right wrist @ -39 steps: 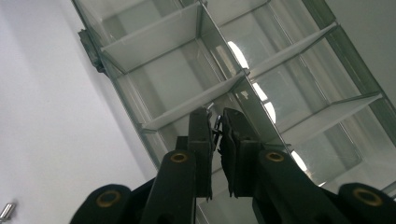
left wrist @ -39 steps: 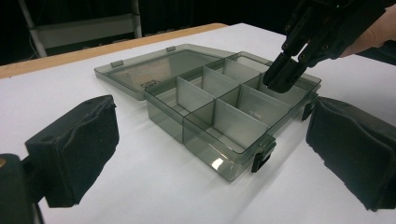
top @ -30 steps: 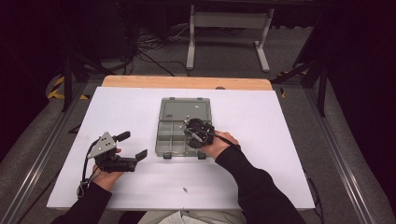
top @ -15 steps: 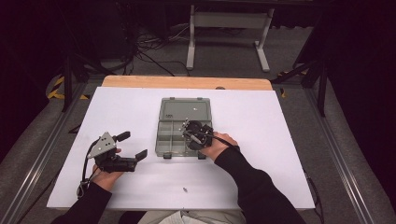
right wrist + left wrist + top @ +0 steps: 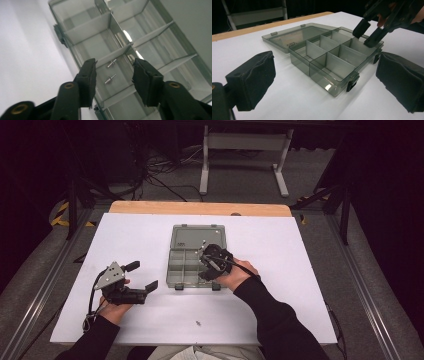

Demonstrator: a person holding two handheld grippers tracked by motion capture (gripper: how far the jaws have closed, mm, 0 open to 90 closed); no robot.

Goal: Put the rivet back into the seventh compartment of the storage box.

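While we read the scene from the person's side outward, a small dark speck (image 5: 198, 323) lies on the white table (image 5: 300, 285) closest to us; we cannot tell what it is at this size. Next comes the left hand-held gripper (image 5: 141, 276), resting low on the table at the left with its jaws wide apart and nothing between them, pointed toward the compartment box (image 5: 187, 270) but well apart from it. At mid-table we find the right hand-held gripper (image 5: 206, 264) tilted down over the right-hand compartments of that box. Its jaws have just been opening: half a second ago and a second ago it hung over the same part of the box, and now the pads stand parted at a moderate gap with nothing pressed between them. In the right gripper view, two small metal screws (image 5: 111, 70) lie on the floor of the compartment directly below the gap, one just beyond the other, beside a divider wall. We judge that one screw has just been let go here, so this delivery is done and the hand-held gripper is free to lift out. Farther on, the hinged lid (image 5: 196, 236) lies open and flat on the table behind the compartments, and beyond it runs the wooden table edge (image 5: 200, 208).
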